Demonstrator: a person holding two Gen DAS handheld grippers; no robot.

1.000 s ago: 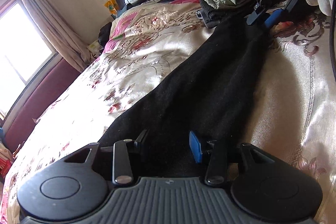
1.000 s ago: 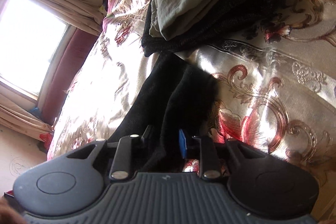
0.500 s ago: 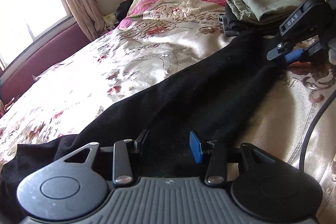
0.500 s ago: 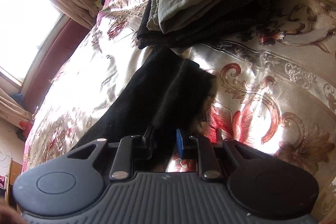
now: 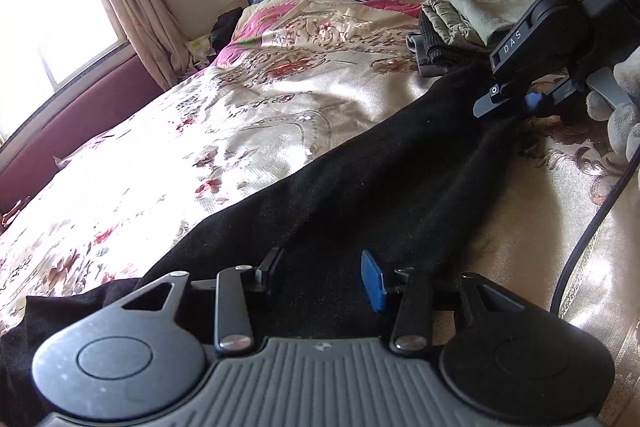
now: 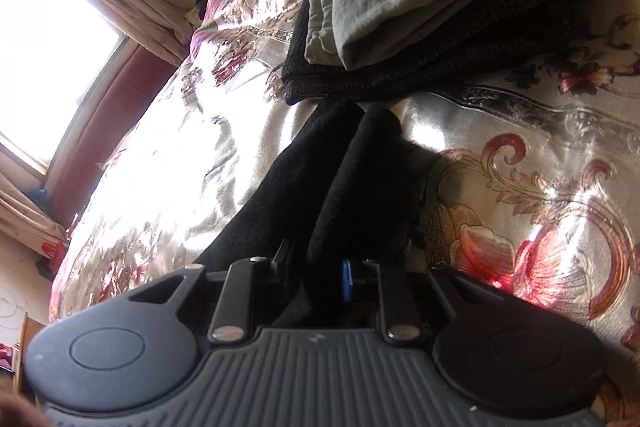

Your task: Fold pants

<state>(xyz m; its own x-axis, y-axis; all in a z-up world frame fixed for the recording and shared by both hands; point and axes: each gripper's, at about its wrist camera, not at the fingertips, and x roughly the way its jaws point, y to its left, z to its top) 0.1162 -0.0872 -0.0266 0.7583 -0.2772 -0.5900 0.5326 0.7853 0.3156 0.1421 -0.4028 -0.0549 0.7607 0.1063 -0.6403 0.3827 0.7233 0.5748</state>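
Left wrist view shows the black pants [image 5: 360, 195] stretched in a long strip across the floral bedspread [image 5: 248, 131] of the bed, running from the near edge toward the headboard end. The left tool [image 5: 320, 277] has its jaws set partly apart with the waist end of the cloth bunched between them; whether the pads really bite I cannot tell. At the far end the right tool [image 5: 516, 99] pinches the leg cuffs, and its own view shows the two legs lying one against the other, gathered between narrowly set jaws of that tool [image 6: 316, 273]. Just beyond sits a stack of folded clothes [image 6: 420, 7]. So the lengthwise fold, leg onto leg, looks done; the crosswise folds, cuffs brought to waist, appear to remain, then stacking.
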